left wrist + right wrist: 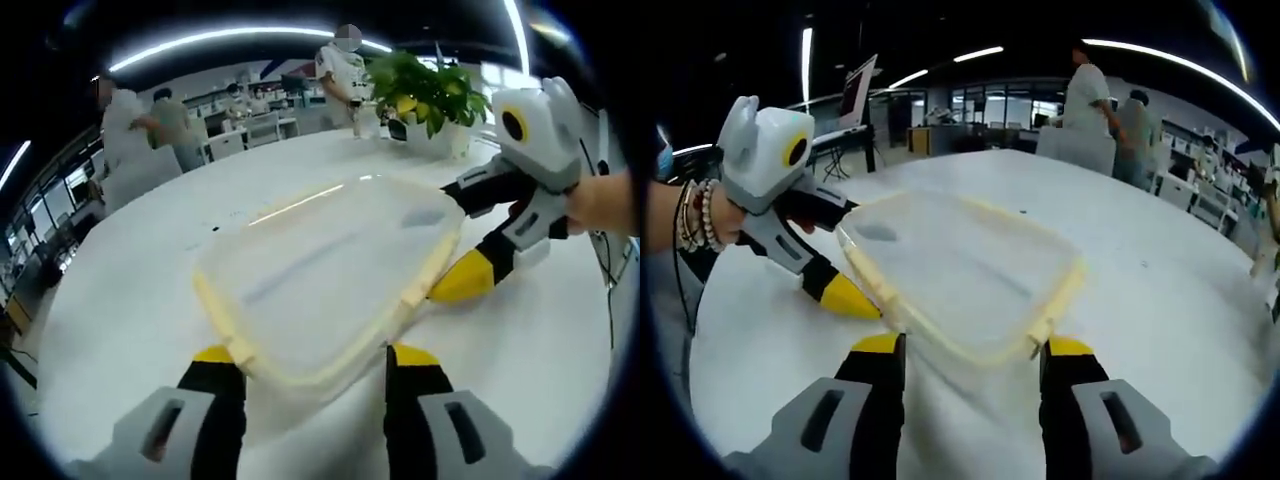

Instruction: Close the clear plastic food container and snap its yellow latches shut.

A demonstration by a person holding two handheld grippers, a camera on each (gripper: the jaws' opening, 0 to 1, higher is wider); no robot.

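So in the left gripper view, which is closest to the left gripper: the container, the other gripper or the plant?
1. Clear container, right between the left gripper's jaws.
2. Right gripper, at the container's right edge.
3. Green plant, at the table's far side.

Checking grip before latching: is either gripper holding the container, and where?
Both grippers straddle opposite edges of the clear container, left gripper, right gripper; whether either clamps it cannot be told.
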